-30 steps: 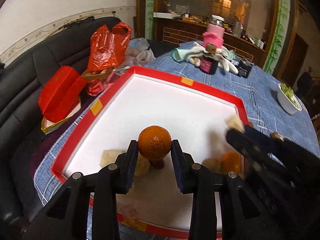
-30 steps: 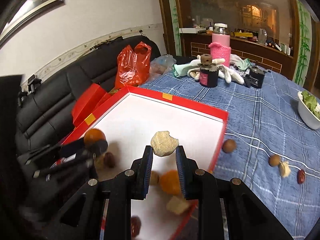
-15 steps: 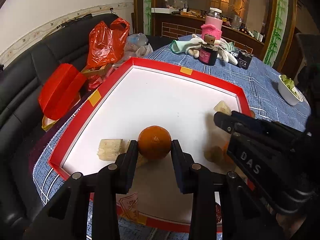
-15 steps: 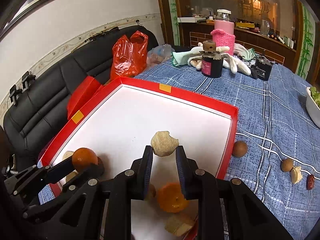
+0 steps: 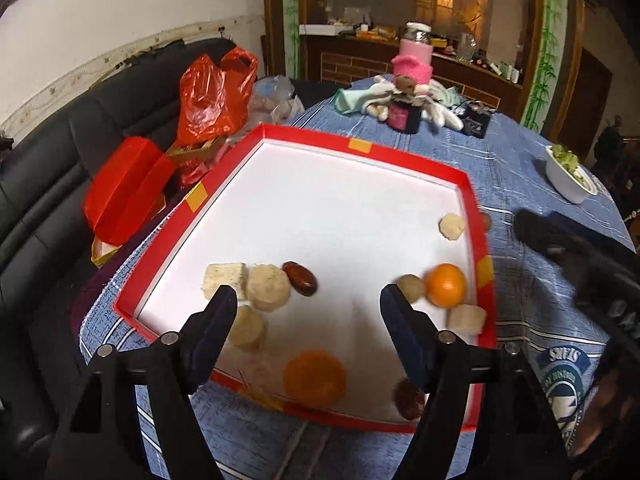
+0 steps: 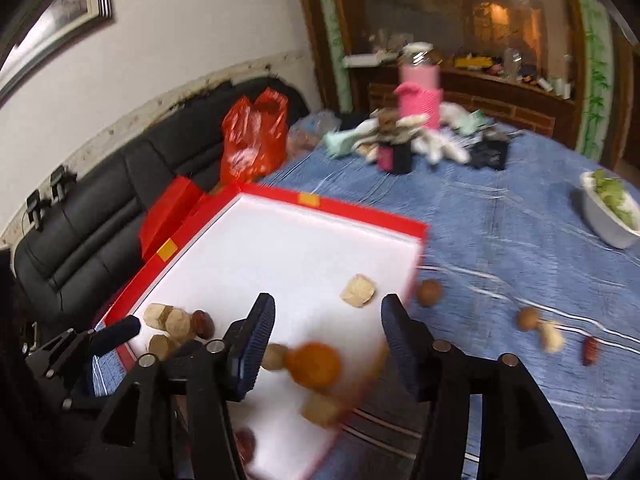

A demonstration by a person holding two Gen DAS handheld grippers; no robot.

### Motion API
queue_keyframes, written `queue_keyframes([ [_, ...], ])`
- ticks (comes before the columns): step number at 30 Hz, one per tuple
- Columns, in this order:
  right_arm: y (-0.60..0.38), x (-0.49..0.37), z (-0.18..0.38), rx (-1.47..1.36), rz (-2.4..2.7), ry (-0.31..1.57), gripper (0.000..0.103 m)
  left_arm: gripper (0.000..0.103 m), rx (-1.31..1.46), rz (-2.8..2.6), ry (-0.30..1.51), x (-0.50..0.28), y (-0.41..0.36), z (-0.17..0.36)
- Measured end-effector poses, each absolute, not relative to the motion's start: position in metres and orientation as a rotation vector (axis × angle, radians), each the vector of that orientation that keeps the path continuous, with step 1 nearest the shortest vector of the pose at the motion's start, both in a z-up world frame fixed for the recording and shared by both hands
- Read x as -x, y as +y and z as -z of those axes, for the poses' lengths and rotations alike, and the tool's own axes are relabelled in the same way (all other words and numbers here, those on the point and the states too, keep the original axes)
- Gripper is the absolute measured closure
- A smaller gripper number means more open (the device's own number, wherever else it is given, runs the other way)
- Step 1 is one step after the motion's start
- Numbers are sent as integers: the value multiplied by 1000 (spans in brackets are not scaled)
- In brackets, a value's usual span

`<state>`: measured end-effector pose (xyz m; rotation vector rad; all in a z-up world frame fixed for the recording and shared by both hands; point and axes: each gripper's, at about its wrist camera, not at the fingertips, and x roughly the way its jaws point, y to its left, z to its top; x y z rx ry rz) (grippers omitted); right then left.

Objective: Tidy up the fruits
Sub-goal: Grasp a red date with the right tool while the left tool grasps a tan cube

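While both the left tool and the right tool were spreading their jaws with nothing between them, the orange lay inside the red tray, seemingly light, firm and apt to roll, best pinched across its middle.

A table under a blue checked cloth carries a red-rimmed white tray. A white bowl, gloves and loose nuts lie nearby.
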<state>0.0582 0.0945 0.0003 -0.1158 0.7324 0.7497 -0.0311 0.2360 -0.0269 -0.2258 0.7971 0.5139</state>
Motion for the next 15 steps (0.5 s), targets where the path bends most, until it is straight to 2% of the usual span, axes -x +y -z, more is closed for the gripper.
queue_keyframes([
  [5, 5, -72, -1, 73, -586, 701, 45, 28, 253, -475, 719, 39, 218, 15],
  [9, -54, -100, 19, 32, -432, 772, 45, 29, 231, -407, 682, 38, 193, 11],
  [11, -73, -112, 31, 35, -379, 807, 49, 29, 224, -383, 680, 36, 184, 10],
  [12, -77, -116, 34, 41, -368, 817, 55, 29, 221, -367, 685, 34, 179, 11],
  [15, -73, -127, 40, 63, -371, 841, 57, 29, 211, -340, 701, 29, 169, 12],
])
